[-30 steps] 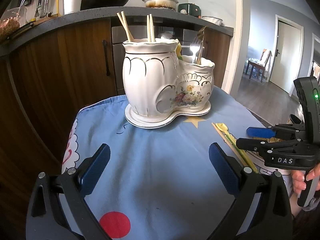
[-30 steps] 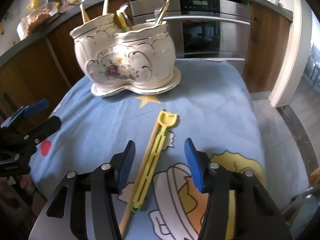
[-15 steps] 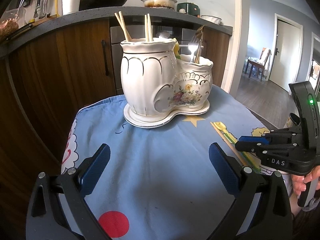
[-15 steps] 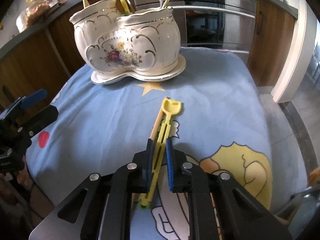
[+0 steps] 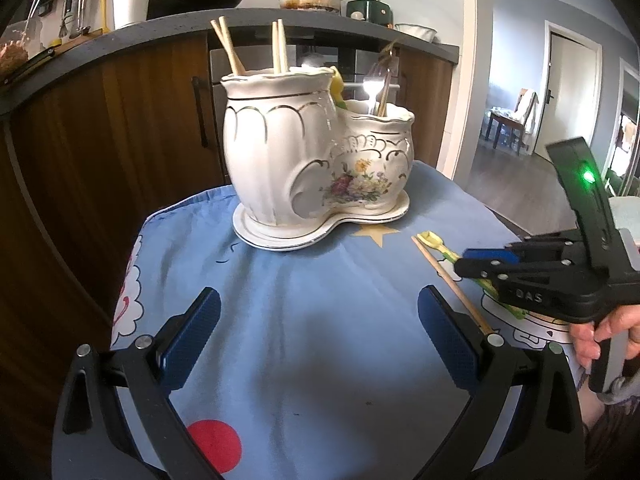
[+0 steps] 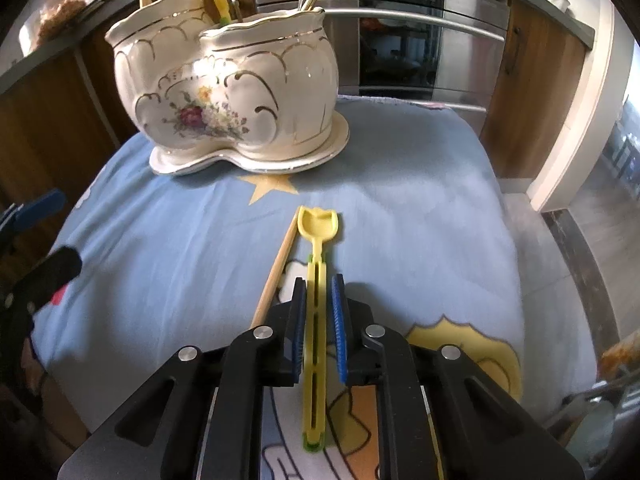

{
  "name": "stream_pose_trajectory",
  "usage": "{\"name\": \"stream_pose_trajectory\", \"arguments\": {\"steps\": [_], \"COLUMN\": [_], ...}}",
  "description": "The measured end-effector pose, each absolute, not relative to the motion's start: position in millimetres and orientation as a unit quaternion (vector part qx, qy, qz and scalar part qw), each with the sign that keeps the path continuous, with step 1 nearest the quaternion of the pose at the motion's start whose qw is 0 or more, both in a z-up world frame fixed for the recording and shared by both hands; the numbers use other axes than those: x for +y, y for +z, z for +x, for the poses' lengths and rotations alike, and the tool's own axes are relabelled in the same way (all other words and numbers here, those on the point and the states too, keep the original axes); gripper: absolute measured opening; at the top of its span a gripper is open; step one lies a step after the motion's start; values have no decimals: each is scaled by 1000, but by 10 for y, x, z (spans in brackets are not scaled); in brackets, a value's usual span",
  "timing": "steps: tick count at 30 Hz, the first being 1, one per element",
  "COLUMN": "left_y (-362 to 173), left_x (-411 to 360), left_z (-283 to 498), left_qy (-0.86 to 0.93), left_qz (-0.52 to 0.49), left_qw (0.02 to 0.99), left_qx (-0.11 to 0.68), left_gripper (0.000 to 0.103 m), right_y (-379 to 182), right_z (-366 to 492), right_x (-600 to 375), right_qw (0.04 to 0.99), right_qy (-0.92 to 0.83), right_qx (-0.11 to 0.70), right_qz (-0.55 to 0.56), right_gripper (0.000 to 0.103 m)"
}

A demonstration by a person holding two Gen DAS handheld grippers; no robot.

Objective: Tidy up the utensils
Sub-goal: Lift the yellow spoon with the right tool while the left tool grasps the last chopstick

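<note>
A white ceramic utensil holder [image 5: 312,164] with two pots stands at the back of the blue cloth; it also shows in the right wrist view [image 6: 232,92]. Chopsticks, forks and a yellow utensil stand in it. My right gripper [image 6: 318,312] is shut on the handle of a yellow plastic shovel spoon [image 6: 318,240], which is lifted slightly off the cloth. A single wooden chopstick [image 6: 276,272] lies just left of it. In the left wrist view the right gripper [image 5: 480,258] sits at the right. My left gripper [image 5: 320,332] is open and empty, low over the front of the cloth.
The table carries a blue cartoon cloth [image 5: 320,300]. Dark wood cabinets [image 5: 100,152] and an oven [image 6: 420,40] stand close behind. The cloth drops off at the right edge to the floor [image 6: 580,260].
My right gripper moved forward over the yellow spoon and closed on its handle, then straightened and lifted it a little. The left gripper barely moved.
</note>
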State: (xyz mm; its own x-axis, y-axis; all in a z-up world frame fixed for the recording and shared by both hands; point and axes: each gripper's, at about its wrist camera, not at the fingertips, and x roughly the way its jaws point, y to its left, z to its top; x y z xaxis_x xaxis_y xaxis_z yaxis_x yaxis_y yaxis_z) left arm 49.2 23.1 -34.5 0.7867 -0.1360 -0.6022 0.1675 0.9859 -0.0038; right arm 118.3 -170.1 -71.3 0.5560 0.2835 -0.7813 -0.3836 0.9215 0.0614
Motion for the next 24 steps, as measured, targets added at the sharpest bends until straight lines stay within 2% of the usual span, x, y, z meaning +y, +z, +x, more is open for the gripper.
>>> {"name": "stream_pose_trajectory", "arguments": {"steps": [3,15,19,24], "left_y": [-359,-530,-586,-666], "left_x": [172,-424,-652,-933], "left_z": [509,631,674,723], "left_qy": [-84,-123,-134,-152], "left_qz": [28,32,43,75], "left_qw": [942,924,917,903], "left_qx": [322,362,374,395], "left_gripper": [97,95,84,53], "right_y": [-709,-529,-490,-496], "right_z": [1177,1103,1084,1086], "right_x": [-1698,-2155,-2282,-2354], "right_qw": [882,898,901,903], "right_qy": [194,193,193,189], "right_qx": [426,395,388,386], "right_qz": [-62,-7,1,9], "right_gripper": [11,11,11,11]}}
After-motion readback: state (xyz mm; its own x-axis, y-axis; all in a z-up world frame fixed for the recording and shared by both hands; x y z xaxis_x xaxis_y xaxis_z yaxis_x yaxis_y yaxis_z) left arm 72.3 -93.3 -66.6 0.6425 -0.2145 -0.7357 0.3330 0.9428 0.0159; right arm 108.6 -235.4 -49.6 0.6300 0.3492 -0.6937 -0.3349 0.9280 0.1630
